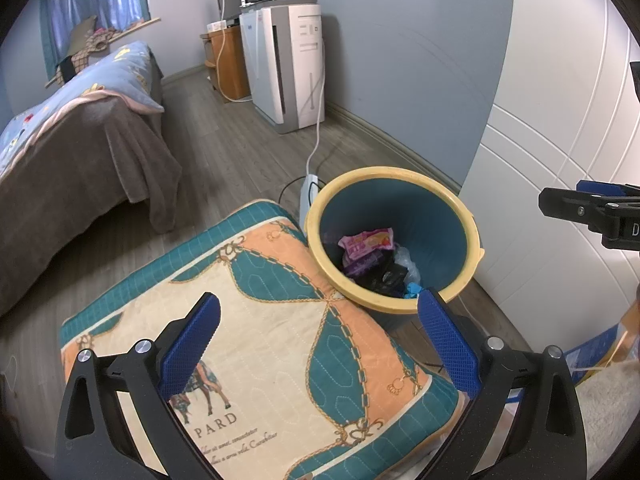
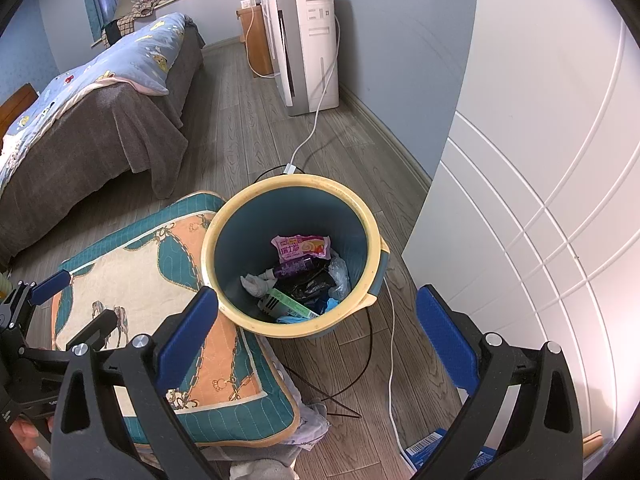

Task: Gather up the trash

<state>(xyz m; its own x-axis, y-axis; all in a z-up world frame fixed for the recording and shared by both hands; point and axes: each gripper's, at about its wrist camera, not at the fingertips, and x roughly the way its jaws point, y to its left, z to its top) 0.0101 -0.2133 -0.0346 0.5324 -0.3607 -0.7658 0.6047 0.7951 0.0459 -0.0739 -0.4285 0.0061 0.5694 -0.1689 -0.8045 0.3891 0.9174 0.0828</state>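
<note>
A blue trash bin with a yellow rim [image 1: 468,216] [image 2: 370,240] stands on the wood floor beside a patterned cushion [image 1: 256,344] [image 2: 132,272]. Inside lie a pink snack wrapper [image 1: 368,242] [image 2: 302,246], a purple packet [image 2: 292,268], white tissue [image 2: 254,284], a green box [image 2: 292,304] and dark plastic. My left gripper [image 1: 320,344] hangs open over the cushion, nothing between its blue pads. My right gripper [image 2: 320,336] is open and empty just above the bin's near rim. The left gripper [image 2: 74,300] also shows at the lower left of the right wrist view.
A bed with a brown cover and blue quilt [image 1: 80,120] [image 2: 100,92] fills the left. A white appliance [image 1: 292,64] [image 2: 308,44] stands by the far wall, its cord [image 2: 316,120] running to a power strip [image 1: 310,188] behind the bin. A white wardrobe [image 2: 540,200] is at right; black wires [image 2: 360,364] and a blue box [image 2: 432,448] lie on the floor.
</note>
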